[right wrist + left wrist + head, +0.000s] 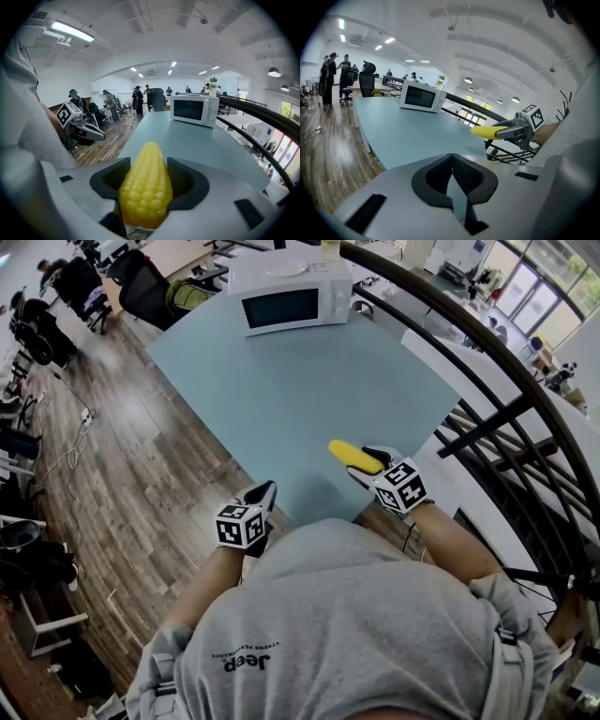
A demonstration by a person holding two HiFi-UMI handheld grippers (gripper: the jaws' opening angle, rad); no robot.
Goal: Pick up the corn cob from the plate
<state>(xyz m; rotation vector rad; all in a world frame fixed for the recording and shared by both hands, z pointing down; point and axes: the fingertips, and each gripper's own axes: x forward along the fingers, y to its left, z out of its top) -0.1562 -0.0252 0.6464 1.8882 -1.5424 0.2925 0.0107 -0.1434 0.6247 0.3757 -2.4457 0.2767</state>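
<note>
Corn cob (pixel 144 190): clamped between jaws of right gripper (pixel 367 468), tip projecting ahead of fingertips. Left gripper (pixel 452 185): jaws closed together, nothing held, well apart from cob

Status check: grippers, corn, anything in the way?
Right gripper shut on corn cob, held above the table. Left gripper shut, empty. No plate in view. Microwave stands at far end.
</note>
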